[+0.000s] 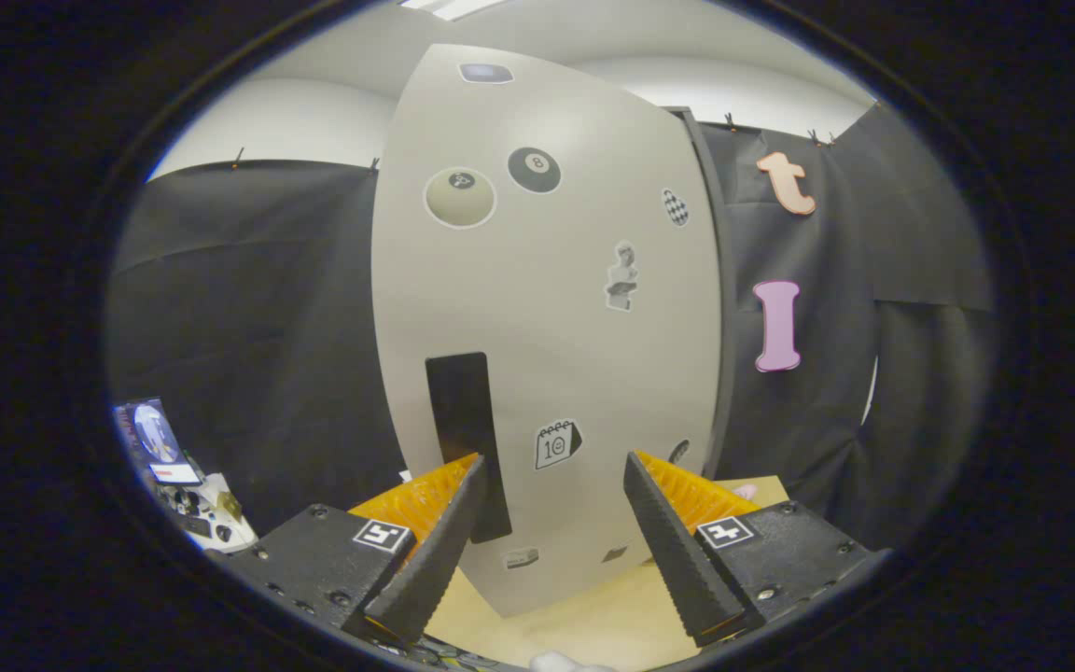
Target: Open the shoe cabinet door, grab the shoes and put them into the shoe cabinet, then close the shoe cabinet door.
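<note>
Hand-held gripper (551,467) gapes wide before the stickered pale cabinet door (584,355) with dark handle (467,439)

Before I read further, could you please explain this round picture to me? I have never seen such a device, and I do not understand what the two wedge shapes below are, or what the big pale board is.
The picture comes from a camera mounted on a hand-held gripper, a tool with two fingers that a person carries. The wedge shapes are those fingers, seen from behind. They stand apart, so the gripper is open and holds nothing. Just ahead of them is the pale grey shoe cabinet door, decorated with small stickers such as a black eight-ball sticker. The tall black rectangular handle on the door sits just above the left finger. Under the door lies a light wooden floor. Black cloth forms the booth wall behind.
</note>
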`<state>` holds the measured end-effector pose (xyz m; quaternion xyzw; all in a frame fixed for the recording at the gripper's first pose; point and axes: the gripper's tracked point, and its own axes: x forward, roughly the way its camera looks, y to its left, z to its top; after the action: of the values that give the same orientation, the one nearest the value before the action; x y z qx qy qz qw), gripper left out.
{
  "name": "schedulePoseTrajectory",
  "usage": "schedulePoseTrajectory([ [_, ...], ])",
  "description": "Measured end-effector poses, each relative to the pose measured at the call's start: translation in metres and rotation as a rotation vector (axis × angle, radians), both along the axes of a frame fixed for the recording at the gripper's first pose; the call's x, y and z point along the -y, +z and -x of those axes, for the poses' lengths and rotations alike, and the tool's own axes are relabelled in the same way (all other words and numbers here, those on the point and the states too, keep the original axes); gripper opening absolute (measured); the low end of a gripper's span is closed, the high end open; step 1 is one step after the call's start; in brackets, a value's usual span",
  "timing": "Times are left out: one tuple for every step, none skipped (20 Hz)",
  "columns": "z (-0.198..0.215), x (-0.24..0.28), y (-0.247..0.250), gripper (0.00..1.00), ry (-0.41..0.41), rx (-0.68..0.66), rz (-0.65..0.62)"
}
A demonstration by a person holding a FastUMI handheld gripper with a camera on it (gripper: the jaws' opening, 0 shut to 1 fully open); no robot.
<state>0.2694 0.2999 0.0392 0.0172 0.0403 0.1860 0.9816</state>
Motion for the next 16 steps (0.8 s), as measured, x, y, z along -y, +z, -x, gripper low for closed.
schedulePoseTrajectory([
  [-0.012,-0.01,0.002,0.97,-0.007,0.014,-0.005],
  [-0.022,-0.018,0.003,0.98,-0.022,0.017,-0.002],
  [-0.031,-0.025,0.001,0.97,-0.035,0.01,0.004],
  [-0.036,-0.028,0.0,0.98,-0.05,0.011,0.003],
  [-0.032,-0.025,0.001,0.98,-0.059,0.013,-0.002],
  [-0.03,-0.023,0.0,0.98,-0.064,0.017,-0.005],
  [-0.032,-0.021,-0.001,0.98,-0.076,0.02,-0.005],
  [-0.031,-0.019,-0.001,0.98,-0.086,0.021,-0.004],
  [-0.031,-0.019,-0.002,0.98,-0.091,0.019,-0.002],
  [-0.03,-0.018,-0.001,0.99,-0.1,0.017,-0.001],
  [-0.028,-0.016,-0.001,0.99,-0.112,0.016,-0.004],
  [-0.025,-0.013,0.001,0.99,-0.121,0.016,-0.005],
  [-0.021,-0.009,0.001,0.99,-0.132,0.017,-0.008],
  [-0.015,-0.005,0.002,0.99,-0.143,0.019,-0.011],
  [-0.01,-0.001,0.003,0.99,-0.15,0.02,-0.011],
  [-0.004,0.002,0.005,0.99,-0.157,0.023,-0.012],
])
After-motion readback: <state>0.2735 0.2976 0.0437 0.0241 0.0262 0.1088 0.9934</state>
